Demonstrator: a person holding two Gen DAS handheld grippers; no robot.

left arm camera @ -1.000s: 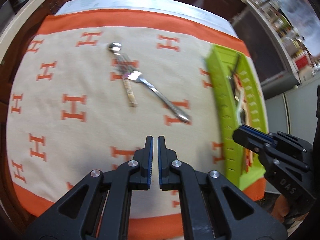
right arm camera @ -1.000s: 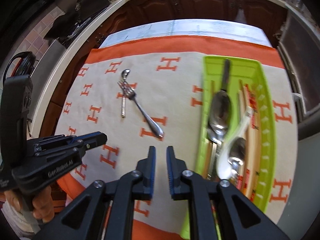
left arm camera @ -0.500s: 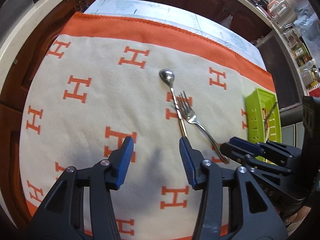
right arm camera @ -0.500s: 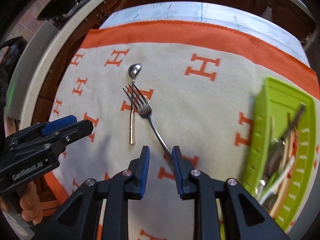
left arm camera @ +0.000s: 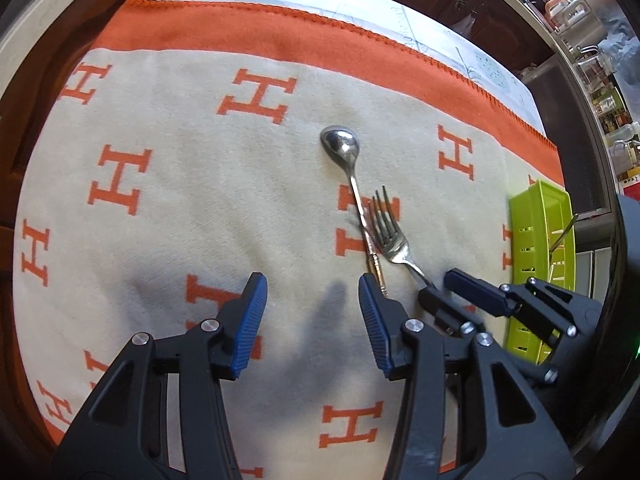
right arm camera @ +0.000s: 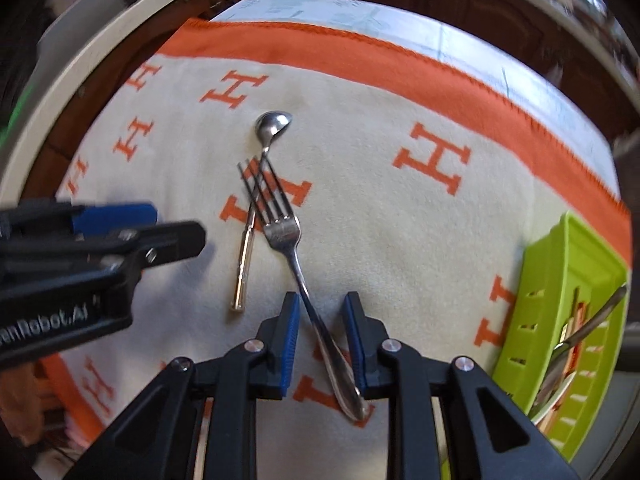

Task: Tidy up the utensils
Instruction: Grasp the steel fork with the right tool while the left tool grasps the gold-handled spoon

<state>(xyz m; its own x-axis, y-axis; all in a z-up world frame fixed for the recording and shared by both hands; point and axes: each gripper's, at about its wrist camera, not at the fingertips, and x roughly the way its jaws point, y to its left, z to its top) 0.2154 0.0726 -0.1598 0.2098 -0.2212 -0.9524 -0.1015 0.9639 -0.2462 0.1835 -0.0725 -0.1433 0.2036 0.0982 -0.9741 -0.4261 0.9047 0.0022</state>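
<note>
A silver fork (right arm camera: 286,232) lies on the cream and orange cloth, its tines across a small spoon (right arm camera: 272,124) with a gold handle. My right gripper (right arm camera: 322,304) is open, low over the cloth, with the fork's handle between its fingers. In the left wrist view the spoon (left arm camera: 340,146) and fork (left arm camera: 390,236) lie ahead and to the right. My left gripper (left arm camera: 312,292) is open wide and holds nothing; the spoon's handle end lies by its right finger. The right gripper (left arm camera: 448,288) shows there around the fork's handle. The left gripper (right arm camera: 156,228) shows at the left of the right wrist view.
A green utensil tray (right arm camera: 568,280) with several utensils stands at the right edge of the cloth (right arm camera: 400,240); it is also in the left wrist view as the tray (left arm camera: 540,232). Dark wooden cabinets lie beyond the table's far edge. A hand holds the left gripper's grip at lower left.
Both grippers moved forward and down toward the fork and spoon. The left gripper went from shut to wide open. The right gripper opened and now straddles the fork's handle.
</note>
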